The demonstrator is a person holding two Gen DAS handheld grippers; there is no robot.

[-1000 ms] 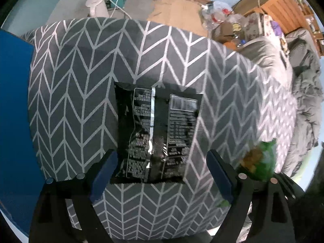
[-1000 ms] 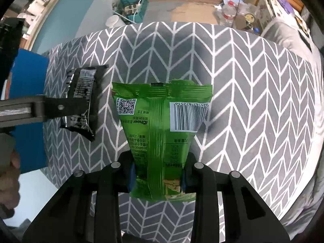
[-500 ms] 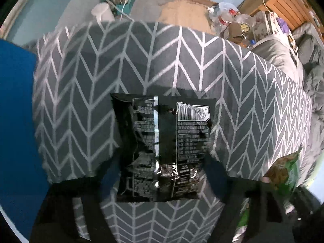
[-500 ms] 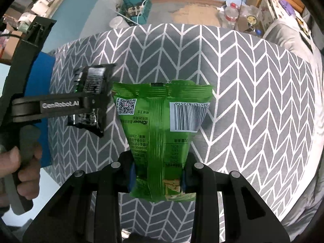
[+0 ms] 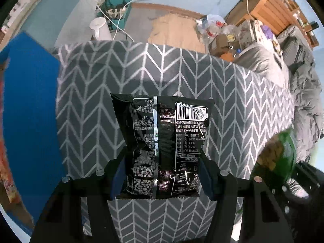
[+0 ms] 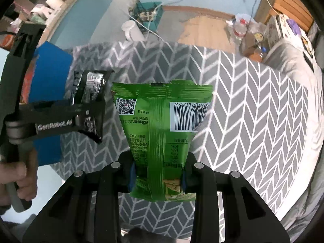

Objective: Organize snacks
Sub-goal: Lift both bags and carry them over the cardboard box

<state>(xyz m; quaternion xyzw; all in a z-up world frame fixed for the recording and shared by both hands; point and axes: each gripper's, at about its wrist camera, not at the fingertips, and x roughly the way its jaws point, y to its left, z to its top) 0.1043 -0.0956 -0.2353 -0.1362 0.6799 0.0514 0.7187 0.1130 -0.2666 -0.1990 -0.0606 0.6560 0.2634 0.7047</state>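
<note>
Now we see the left gripper (image 5: 162,179), whose fingers (image 5: 117,177) have just been closing, clamped on the lower end of a black snack bag (image 5: 162,145) hanging above the tabletop (image 5: 232,101) with its grey herringbone cloth, toward its left edge; our right gripper (image 6: 158,177) is pinched tight on a green snack bag (image 6: 160,133), held just beside the black one
</note>
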